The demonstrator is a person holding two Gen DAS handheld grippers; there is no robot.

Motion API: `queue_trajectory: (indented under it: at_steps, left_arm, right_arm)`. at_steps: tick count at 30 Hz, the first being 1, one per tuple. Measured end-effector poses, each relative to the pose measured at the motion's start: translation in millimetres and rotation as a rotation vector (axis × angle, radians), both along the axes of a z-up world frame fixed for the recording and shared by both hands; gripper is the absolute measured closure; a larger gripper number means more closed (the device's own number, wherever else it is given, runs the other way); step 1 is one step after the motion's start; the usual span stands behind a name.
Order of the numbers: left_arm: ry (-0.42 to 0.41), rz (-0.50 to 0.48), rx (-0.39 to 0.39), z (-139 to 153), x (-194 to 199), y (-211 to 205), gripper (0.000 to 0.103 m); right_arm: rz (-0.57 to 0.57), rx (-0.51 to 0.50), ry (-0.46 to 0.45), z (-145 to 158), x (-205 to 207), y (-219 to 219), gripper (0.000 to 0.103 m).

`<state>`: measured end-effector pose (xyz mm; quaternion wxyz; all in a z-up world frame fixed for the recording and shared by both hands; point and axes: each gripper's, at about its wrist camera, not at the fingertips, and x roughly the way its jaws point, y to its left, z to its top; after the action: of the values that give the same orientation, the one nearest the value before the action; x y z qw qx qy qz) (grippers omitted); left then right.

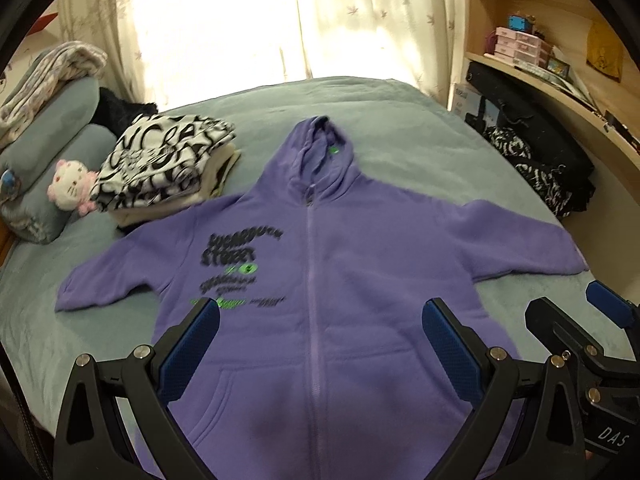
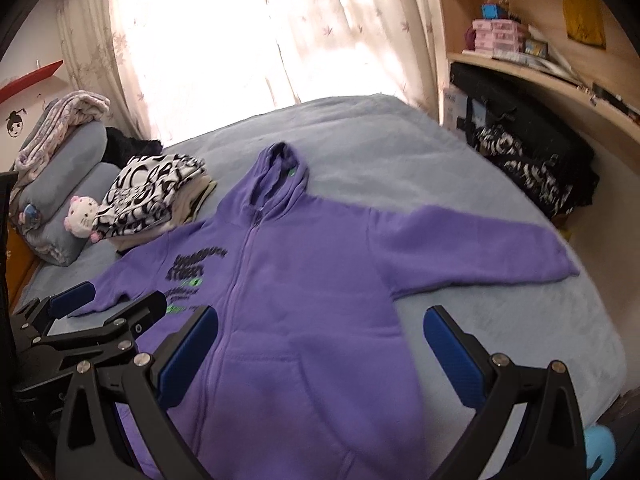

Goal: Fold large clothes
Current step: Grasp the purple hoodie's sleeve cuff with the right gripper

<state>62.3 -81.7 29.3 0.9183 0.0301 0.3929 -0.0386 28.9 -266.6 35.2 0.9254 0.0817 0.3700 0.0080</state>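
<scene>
The left claw (image 1: 320,344) hangs released over the lower front of the purple hoodie (image 1: 320,280), its two blue pads wide apart and holding nothing. The right claw (image 2: 320,344) is just beside it on the right, also released and empty, above the hoodie's hem and the bed beside it.

The hoodie lies flat on the bed (image 1: 400,120), front side up, zipper closed. The hood points to the window and both sleeves are spread out to the sides. On its chest is a black and green print; the letters are too blurred to read.

The bed has a grey-blue cover. Just beside the hoodie's one sleeve stands a stack of folded clothes (image 1: 160,168), with a black-and-white patterned piece on top. Near the stack lies a small white and pink plush cat (image 1: 70,188), leaning on grey-blue pillows (image 1: 52,140). On the pillows rests a folded pale blanket (image 1: 48,72).

Behind the bed hang light curtains (image 1: 224,20) with a leaf pattern, and strong daylight comes through them. On the other side of the bed is a wooden shelf unit (image 1: 520,68). On its shelf stand pink boxes (image 1: 516,46) in a pile, with some small things beside them that I cannot make out. Below the shelf hang dark clothes (image 1: 536,160), partly black-and-white patterned.
</scene>
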Motion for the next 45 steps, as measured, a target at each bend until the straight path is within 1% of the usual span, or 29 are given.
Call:
queue_trajectory:
  at_steps: [5,9,12,14,16,18,20,23,25,28,31,35,38,41,44,45]
  left_arm:
    - [-0.015,-0.017,-0.021,0.5,24.4,-17.7,0.003]
    - [-0.063,-0.021,-0.002,-2.1,42.6,-36.9,0.003]
    - [-0.082,-0.019,0.017,-5.1,55.0,-50.9,0.003]
    - [-0.097,-0.017,0.027,-7.8,64.1,-61.8,0.003]
    - [-0.104,-0.023,0.033,-11.6,72.6,-71.1,0.002]
    - [-0.094,-0.038,0.016,-16.6,80.7,-79.8,0.002]
    - [-0.057,-0.058,-0.019,-24.1,92.8,-89.5,0.002]
    - [-0.02,-0.056,-0.049,-35.4,108.6,-100.8,0.002]
    - [0.007,-0.054,-0.059,-45.1,118.9,-108.9,0.002]
    - [0.049,-0.051,-0.08,-61.4,136.7,-120.0,0.002]
    - [0.074,-0.029,-0.07,-81.0,153.9,-128.9,0.002]
    - [0.119,0.003,-0.036,-111.2,175.5,-143.4,0.002]
    - [0.129,0.013,-0.031,-128.4,183.5,-150.3,0.002]
    - [0.126,0.004,-0.027,-139.8,187.8,-156.4,0.002]
    - [0.125,-0.011,-0.019,-149.5,192.5,-162.8,0.002]
    - [0.123,-0.01,-0.015,-151.2,193.6,-163.3,0.002]
  right_arm:
    - [-0.025,-0.072,-0.024,5.9,13.1,-13.6,0.0]
    - [-0.089,-0.139,-0.046,8.9,22.7,-33.0,0.0]
    - [-0.156,-0.143,-0.053,9.8,31.9,-59.3,0.0]
    - [-0.193,-0.104,-0.062,9.0,34.4,-77.9,0.0]
    - [-0.221,-0.048,-0.051,4.0,41.0,-103.0,0.0]
    - [-0.235,-0.011,-0.052,-2.1,46.8,-125.1,0.0]
    - [-0.276,-0.015,-0.039,-9.4,51.6,-139.5,0.001]
    - [-0.315,0.025,0.007,-27.7,63.7,-167.7,0.008]
    - [-0.361,0.054,0.061,-44.7,72.4,-189.6,0.008]
    - [-0.432,0.08,0.114,-67.3,79.3,-215.4,0.008]
    - [-0.478,0.113,0.165,-92.4,87.8,-241.6,0.009]
    - [-0.537,0.187,0.237,-128.1,95.8,-270.1,0.019]
    - [-0.598,0.264,0.285,-154.5,99.9,-289.6,0.02]
    - [-0.632,0.331,0.29,-171.9,102.7,-301.0,0.02]
    - [-0.657,0.351,0.275,-178.6,106.0,-305.5,0.02]
    - [-0.663,0.354,0.27,-179.1,107.7,-305.8,0.025]
